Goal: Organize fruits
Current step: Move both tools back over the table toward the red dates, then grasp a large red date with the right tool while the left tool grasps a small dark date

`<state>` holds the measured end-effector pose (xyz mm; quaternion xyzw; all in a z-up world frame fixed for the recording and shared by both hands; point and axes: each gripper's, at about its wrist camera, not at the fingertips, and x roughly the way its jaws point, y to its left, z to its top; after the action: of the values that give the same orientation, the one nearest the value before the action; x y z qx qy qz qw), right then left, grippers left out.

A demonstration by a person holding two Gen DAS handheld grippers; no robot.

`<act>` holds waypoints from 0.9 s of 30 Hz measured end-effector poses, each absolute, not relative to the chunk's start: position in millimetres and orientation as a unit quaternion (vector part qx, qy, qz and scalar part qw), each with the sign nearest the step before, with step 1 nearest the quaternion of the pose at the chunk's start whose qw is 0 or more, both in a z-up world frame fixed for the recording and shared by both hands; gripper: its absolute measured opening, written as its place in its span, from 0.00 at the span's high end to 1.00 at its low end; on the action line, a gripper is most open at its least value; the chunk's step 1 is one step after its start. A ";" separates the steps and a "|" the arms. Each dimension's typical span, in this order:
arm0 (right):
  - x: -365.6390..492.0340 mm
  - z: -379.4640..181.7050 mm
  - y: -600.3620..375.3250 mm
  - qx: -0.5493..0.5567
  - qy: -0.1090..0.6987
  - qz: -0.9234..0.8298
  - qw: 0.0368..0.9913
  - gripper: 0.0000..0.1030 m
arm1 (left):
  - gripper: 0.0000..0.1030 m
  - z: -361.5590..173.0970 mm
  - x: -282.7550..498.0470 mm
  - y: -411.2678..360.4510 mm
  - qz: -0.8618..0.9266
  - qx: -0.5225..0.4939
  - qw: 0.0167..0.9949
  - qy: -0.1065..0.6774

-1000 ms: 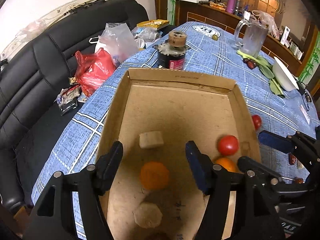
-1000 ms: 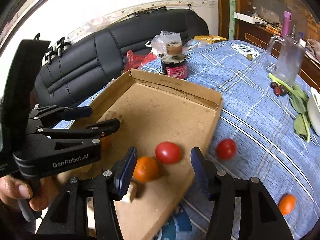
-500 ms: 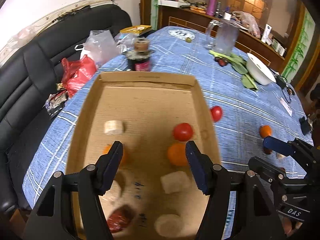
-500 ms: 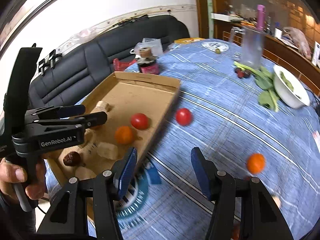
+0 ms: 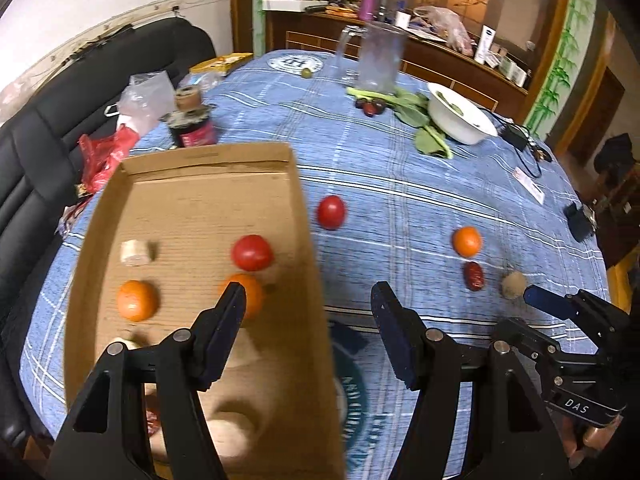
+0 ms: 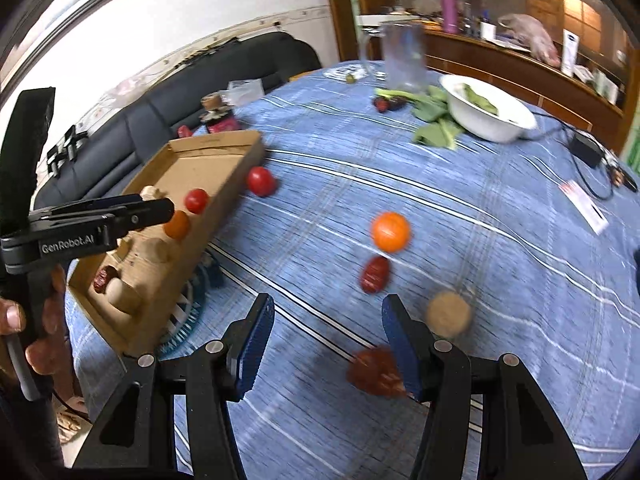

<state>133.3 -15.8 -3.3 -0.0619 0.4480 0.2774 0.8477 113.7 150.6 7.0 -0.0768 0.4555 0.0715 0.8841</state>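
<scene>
Table w/ blue plaid cloth. On it: cardboard tray at left; tomato just beside tray's right wall; orange further right, w/ a date near it and a tan ball beside that. Far side: white bowl, greens, clear jug, dark jar behind tray. Right view shows another reddish fruit, blurred, near edge.

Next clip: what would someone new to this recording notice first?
A shallow cardboard box on the blue checked tablecloth, holding two oranges and a tomato. More fruit lies loose on the cloth to its right: another tomato just outside the box wall, then an orange. Both grippers, left and right, hang open above.
</scene>
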 end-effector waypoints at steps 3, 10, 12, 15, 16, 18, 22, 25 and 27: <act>132.0 -5.4 -31.1 -0.059 0.450 0.269 0.849 0.44 | 0.38 6.1 117.7 136.2 0.060 -0.074 0.884 0.459; 127.8 -14.2 -50.8 -0.053 0.459 0.263 0.847 0.44 | 0.38 -1.0 135.9 107.0 0.029 -0.076 0.878 0.472; 126.8 -19.5 -51.1 -0.055 0.464 0.264 0.844 0.44 | 0.38 -2.7 141.8 101.7 0.021 -0.079 0.876 0.476; 126.9 -28.1 -49.1 -0.058 0.471 0.267 0.839 0.44 | 0.38 -6.4 155.0 89.4 0.008 -0.083 0.873 0.481; 127.2 -30.4 -48.1 -0.059 0.472 0.268 0.838 0.44 | 0.38 -8.1 159.3 84.7 0.005 -0.081 0.871 0.485; 128.2 -34.9 -45.7 -0.060 0.473 0.271 0.836 0.44 | 0.38 -12.5 167.5 72.6 -0.003 -0.073 0.869 0.490; 131.9 -45.7 -42.3 -0.065 0.478 0.272 0.833 0.46 | 0.38 -25.2 176.5 52.1 -0.019 -0.061 0.861 0.504; 129.9 -45.8 -42.7 -0.068 0.467 0.275 0.838 0.51 | 0.38 -34.2 180.9 43.6 -0.027 -0.056 0.855 0.515; 129.1 -45.7 -43.8 -0.067 0.465 0.275 0.839 0.51 | 0.38 -39.9 184.2 37.3 -0.030 -0.053 0.851 0.521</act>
<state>129.1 -43.8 -45.7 -0.0670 0.4648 0.2754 0.8388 184.2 37.3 -39.9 -0.0528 0.5210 -0.0302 0.8514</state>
